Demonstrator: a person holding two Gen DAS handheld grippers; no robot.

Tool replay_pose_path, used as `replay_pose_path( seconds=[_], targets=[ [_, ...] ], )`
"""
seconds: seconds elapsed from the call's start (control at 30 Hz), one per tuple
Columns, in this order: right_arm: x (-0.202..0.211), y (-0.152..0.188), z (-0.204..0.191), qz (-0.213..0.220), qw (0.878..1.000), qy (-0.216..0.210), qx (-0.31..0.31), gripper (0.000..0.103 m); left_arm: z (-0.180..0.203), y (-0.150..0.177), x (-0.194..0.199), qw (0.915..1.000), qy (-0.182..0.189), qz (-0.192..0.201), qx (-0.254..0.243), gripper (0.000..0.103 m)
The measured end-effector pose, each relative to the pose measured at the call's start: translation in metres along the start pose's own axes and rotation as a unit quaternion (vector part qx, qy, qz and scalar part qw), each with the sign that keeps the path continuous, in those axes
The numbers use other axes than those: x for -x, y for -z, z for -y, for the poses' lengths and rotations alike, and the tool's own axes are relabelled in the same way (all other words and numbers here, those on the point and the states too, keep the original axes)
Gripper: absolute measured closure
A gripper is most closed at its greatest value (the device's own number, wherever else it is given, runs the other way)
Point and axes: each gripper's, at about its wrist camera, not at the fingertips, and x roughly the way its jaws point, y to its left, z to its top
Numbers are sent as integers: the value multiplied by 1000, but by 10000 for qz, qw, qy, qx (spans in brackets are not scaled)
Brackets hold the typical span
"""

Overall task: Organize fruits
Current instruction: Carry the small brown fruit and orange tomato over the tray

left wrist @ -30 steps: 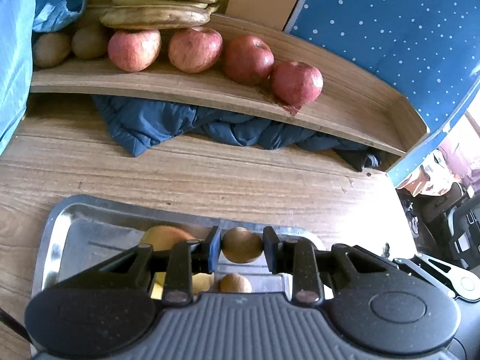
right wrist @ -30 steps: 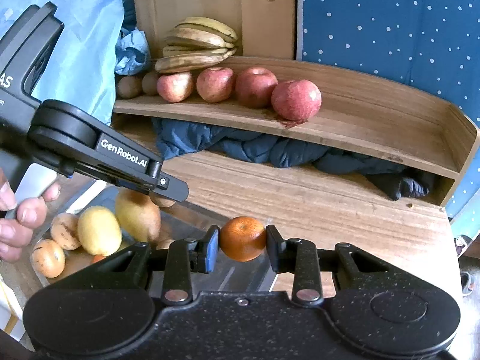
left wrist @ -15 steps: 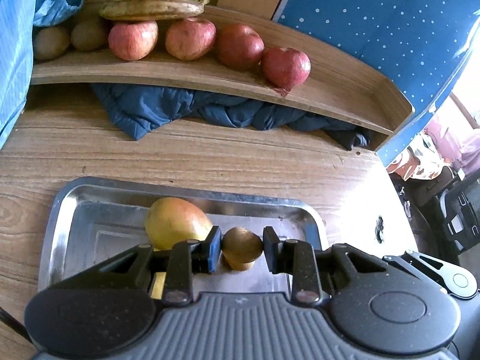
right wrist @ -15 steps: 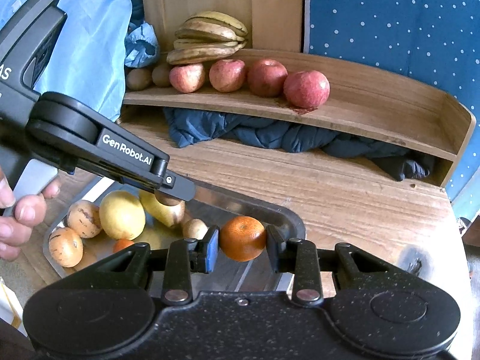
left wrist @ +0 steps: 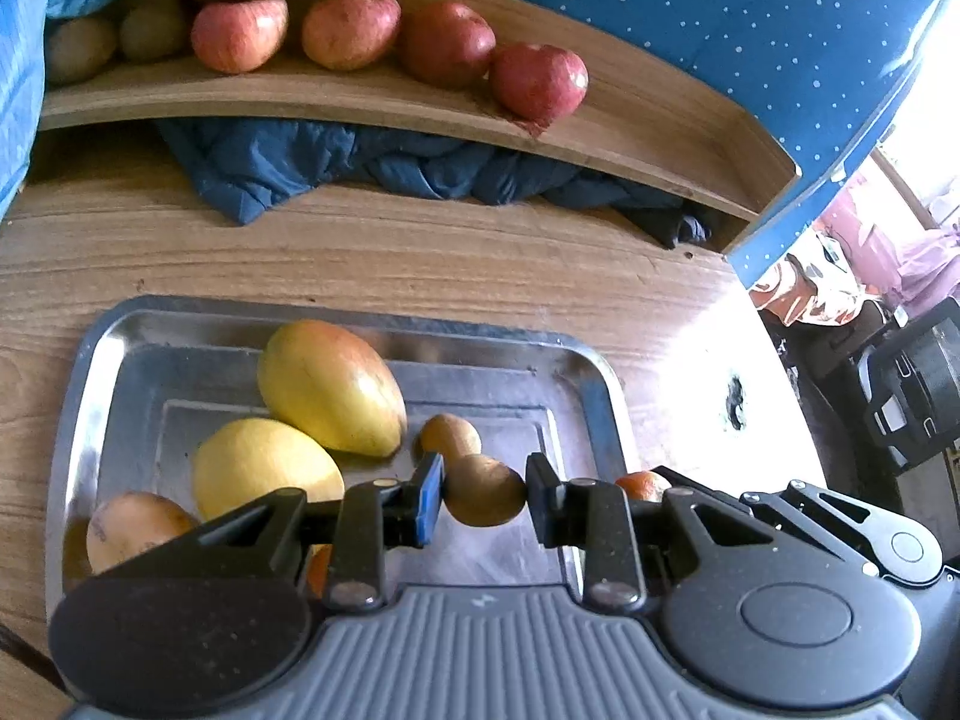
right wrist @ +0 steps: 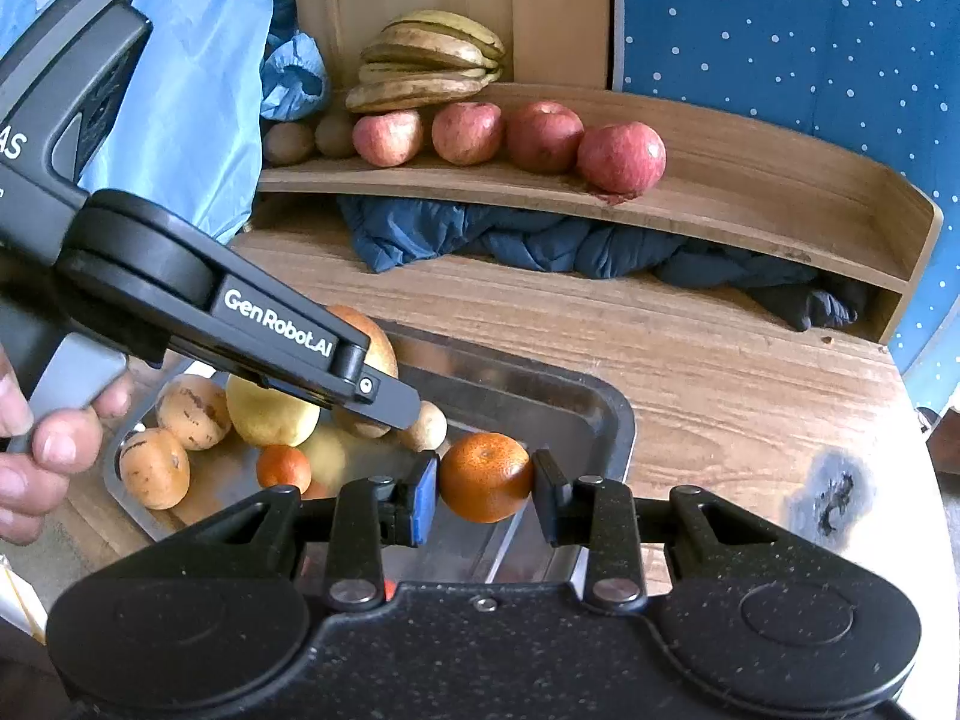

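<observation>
My left gripper [left wrist: 485,491] is shut on a brown kiwi [left wrist: 483,491] and holds it above the steel tray [left wrist: 588,372]. My right gripper [right wrist: 485,487] is shut on an orange [right wrist: 486,485] over the tray's right side [right wrist: 612,414]. The tray holds a mango [left wrist: 330,387], a yellow lemon [left wrist: 264,468], another kiwi [left wrist: 450,435], pale brown fruits [right wrist: 192,402] and a small orange [right wrist: 283,467]. On the wooden shelf [right wrist: 750,192] lie several red apples [right wrist: 621,157], bananas [right wrist: 429,69] and two kiwis [right wrist: 291,143]. The left gripper's body [right wrist: 180,294] crosses the right wrist view.
A dark blue cloth [right wrist: 540,240] is bunched under the shelf. A light blue bag [right wrist: 180,90] hangs at the left. The wooden table's [right wrist: 750,372] right edge drops off near a dark stain [right wrist: 834,498]. A blue dotted wall [right wrist: 810,30] stands behind.
Both grippers have pulled back and up from the shelf, each still holding its fruit. More of the tray and its fruit has come into the left wrist view.
</observation>
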Motion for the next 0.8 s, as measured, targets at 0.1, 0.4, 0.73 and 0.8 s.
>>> replay_pose_path(
  seconds=[0.1, 0.4, 0.73, 0.8],
  targets=[
    [2, 2, 0, -30, 10000, 25, -14, 68, 1, 3, -1, 10000, 14, -34, 0, 71],
    [4, 5, -1, -167, 9998, 30, 41, 68, -3, 11, -9, 9996, 30, -189, 196, 71],
    [4, 8, -3, -318, 9994, -47, 110, 68, -5, 14, -15, 9991, -109, -290, 283, 71],
    [3, 8, -2, -333, 9994, -60, 120, 68, -4, 14, -16, 9991, -122, -296, 288, 71]
  ],
)
